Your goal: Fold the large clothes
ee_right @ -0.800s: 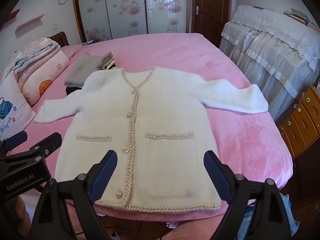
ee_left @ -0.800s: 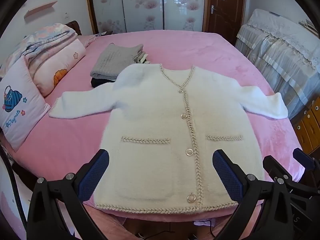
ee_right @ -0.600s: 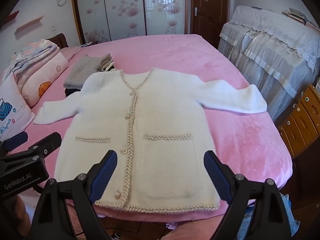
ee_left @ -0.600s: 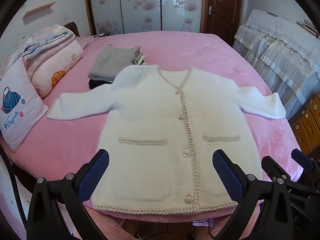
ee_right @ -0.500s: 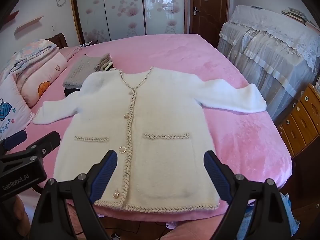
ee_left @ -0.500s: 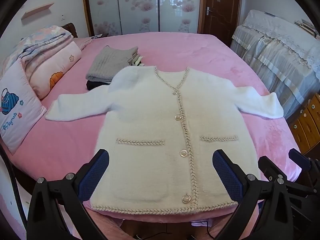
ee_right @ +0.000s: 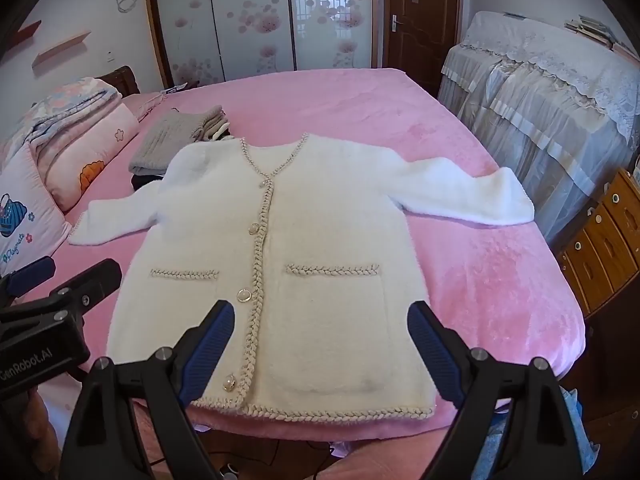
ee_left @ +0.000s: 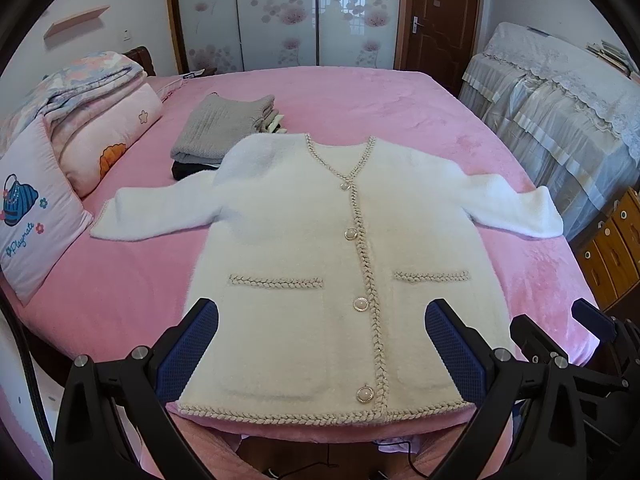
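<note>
A fluffy white cardigan [ee_left: 320, 240] [ee_right: 312, 248] with braided trim, pearl buttons and two pockets lies flat, front up, on the pink bed [ee_left: 120, 292] [ee_right: 492, 288], both sleeves spread sideways. Its hem runs along the near bed edge. My left gripper [ee_left: 322, 316] hovers open above the hem, nothing between its blue pads. My right gripper [ee_right: 320, 320] is likewise open over the hem, empty. In the left wrist view the right gripper [ee_left: 560, 332] shows at the lower right. The left gripper [ee_right: 60, 276] appears at the lower left of the right wrist view.
A stack of folded clothes topped by a grey knit [ee_left: 224, 128] [ee_right: 176, 140] sits behind the cardigan's left shoulder. Pillows and a folded quilt [ee_left: 72, 128] line the left side. A lace-covered piece of furniture [ee_left: 560, 120] and wooden drawers [ee_left: 612, 248] stand at the right.
Both views have drifted slightly, so the cardigan sits a little to the left and lower than before. The cardigan lies as it did, and both grippers stayed open.
</note>
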A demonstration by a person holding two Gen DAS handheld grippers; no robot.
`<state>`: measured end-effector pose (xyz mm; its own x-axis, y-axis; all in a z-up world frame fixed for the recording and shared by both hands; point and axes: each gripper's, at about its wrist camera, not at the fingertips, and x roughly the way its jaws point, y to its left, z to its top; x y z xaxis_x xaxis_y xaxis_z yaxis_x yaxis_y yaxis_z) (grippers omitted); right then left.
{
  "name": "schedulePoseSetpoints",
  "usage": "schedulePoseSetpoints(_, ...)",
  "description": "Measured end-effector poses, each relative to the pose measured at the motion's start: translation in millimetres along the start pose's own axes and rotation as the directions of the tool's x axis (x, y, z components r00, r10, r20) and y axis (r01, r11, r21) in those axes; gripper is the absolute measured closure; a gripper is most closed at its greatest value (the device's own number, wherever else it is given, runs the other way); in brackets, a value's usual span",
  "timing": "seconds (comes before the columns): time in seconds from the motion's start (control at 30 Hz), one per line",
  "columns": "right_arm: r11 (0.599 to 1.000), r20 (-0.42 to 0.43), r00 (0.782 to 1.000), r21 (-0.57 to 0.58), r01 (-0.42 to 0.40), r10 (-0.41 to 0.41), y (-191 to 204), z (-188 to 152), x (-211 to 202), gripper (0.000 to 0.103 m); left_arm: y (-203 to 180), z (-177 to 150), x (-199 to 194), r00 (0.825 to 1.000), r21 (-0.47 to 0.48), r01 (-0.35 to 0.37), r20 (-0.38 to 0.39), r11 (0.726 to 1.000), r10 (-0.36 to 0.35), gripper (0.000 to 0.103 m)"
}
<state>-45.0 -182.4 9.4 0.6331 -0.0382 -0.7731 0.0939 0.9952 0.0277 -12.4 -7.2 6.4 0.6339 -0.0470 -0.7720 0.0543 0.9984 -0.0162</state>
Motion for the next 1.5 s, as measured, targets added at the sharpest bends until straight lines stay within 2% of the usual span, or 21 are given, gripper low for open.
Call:
schedulePoseSetpoints(0.67,0.998,0.011,0.998,-0.01,-0.06,0.06,-10.8,-9.1,-3.6,0.014,-9.4,-6.3,-6.0,1.0,0.001,-0.029,0.008,1.0,0.029,0.0)
schedulePoseSetpoints(1.1,0.998,0.049,0.997,-0.006,-0.064,0.065,-21.6,-2.5,-1.3,0.014,-14.1,8.3,2.3,0.998,0.002,-0.058,0.011,0.998,0.058,0.0)
schedulePoseSetpoints(1.5,0.997,0.052,0.995,0.008,-0.083,0.082,-30.2,7.2,6.6,0.014,-19.1,15.3,13.1,1.0,-0.022,-0.024,-0.012,0.999,0.024,0.0)
